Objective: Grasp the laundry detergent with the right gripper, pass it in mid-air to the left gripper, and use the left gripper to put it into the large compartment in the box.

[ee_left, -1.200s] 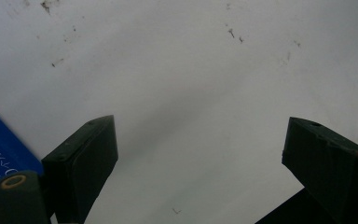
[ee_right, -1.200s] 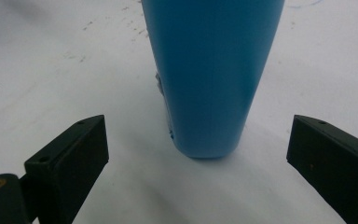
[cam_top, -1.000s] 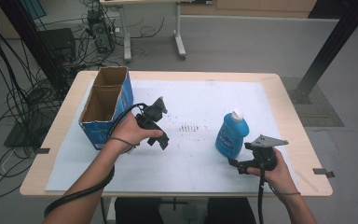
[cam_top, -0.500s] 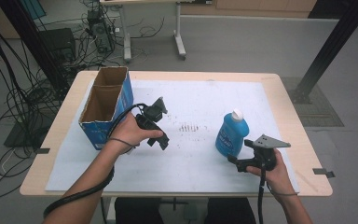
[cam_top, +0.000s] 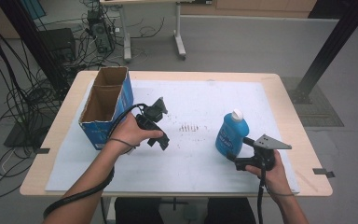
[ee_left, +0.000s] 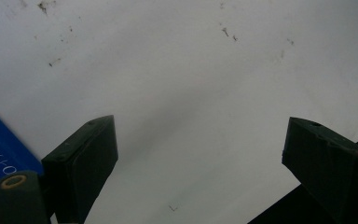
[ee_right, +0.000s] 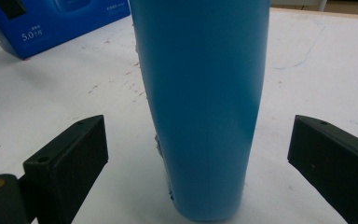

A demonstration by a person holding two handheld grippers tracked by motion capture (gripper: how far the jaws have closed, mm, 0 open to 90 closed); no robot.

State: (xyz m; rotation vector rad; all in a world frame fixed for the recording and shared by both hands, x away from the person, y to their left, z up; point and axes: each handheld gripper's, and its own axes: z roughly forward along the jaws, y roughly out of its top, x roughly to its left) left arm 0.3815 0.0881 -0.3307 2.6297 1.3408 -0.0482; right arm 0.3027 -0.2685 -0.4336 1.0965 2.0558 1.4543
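Observation:
A blue bottle [cam_top: 231,135] with a white cap stands upright on the white sheet at the right of the table. My right gripper [cam_top: 239,152] is just in front of it, open. In the right gripper view the bottle [ee_right: 203,102] rises between the two spread jaws, and neither jaw touches it. My left gripper [cam_top: 161,141] is held over the sheet left of centre, beside the open blue carton [cam_top: 106,105]. Its jaws stand wide apart over bare white sheet [ee_left: 182,93], and a corner of the blue carton [ee_left: 0,149] shows at the left edge.
The open-topped blue carton stands at the table's left, long side running away from me. A patch of small dark marks [cam_top: 189,127] lies mid-sheet. The wooden table edge [cam_top: 303,154] borders the sheet. Cables and a desk leg [cam_top: 179,44] are on the floor beyond.
The right gripper has crept slightly closer to the bottle. The left gripper and the carton have stayed where they were.

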